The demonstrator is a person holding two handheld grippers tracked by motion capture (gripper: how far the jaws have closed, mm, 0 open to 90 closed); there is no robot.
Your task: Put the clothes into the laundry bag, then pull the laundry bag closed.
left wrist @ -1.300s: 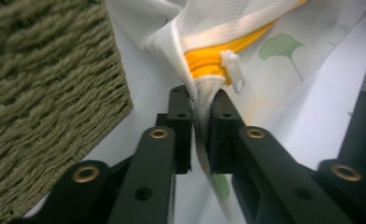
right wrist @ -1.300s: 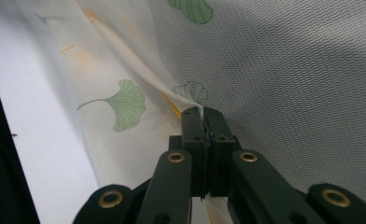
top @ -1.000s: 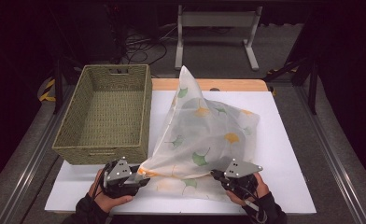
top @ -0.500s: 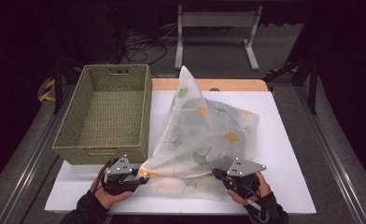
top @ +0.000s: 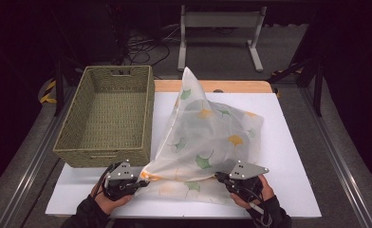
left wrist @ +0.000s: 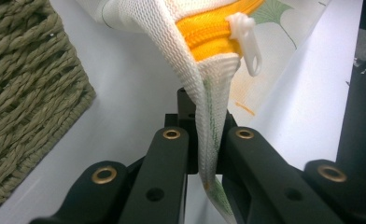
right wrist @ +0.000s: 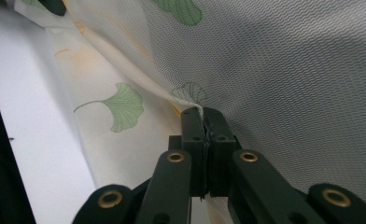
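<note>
A white mesh bag (top: 212,137) printed with green and yellow ginkgo leaves stands in a peak on the white board (top: 288,156). My left gripper (top: 139,183) holds the bag's near left corner. Its jaws have just been closing, and in the left gripper view (left wrist: 208,116) they pinch the mesh just under the orange zipper (left wrist: 218,23) and its white pull (left wrist: 246,42). My right gripper (top: 220,177) is shut on the bag's near right edge, with a fold of mesh between its pads (right wrist: 202,114).
An empty woven basket (top: 103,156) stands on the left, its corner close to my left gripper (left wrist: 27,93). A metal stand (top: 219,28) and cables lie on the floor beyond the table. Bare board runs right of the bag.
The left jaws look narrower at the bag's corner than a second ago. Both hands and the bag keep their places.
</note>
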